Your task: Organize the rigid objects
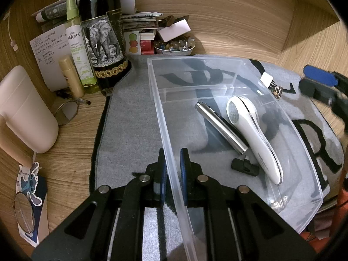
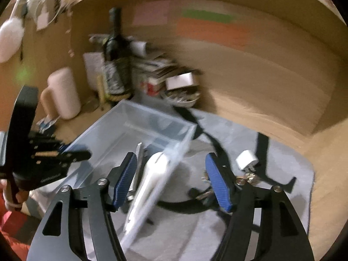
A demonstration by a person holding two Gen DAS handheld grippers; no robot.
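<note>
A clear plastic bin (image 1: 156,100) sits on a grey mat. My left gripper (image 1: 173,169) is shut on the bin's near left wall, one finger on each side. Inside the bin lie a silver metal tube (image 1: 221,128), a white handheld device (image 1: 252,134) and a small black piece (image 1: 244,166). A white charger plug (image 1: 267,79) and keys (image 1: 277,91) lie on the mat just outside the right wall. In the blurred right wrist view, my right gripper (image 2: 171,180) is open above the bin (image 2: 152,113) wall and the white device (image 2: 152,174), gripping nothing. The plug (image 2: 246,159) lies to its right.
A dark wine bottle (image 1: 102,43), a green spray bottle (image 1: 76,50), a pink jug (image 1: 24,113) and a bowl of trinkets (image 1: 174,47) crowd the desk's back left. A round mirror (image 1: 65,113) lies beside the mat (image 1: 130,119). Wooden walls enclose the desk.
</note>
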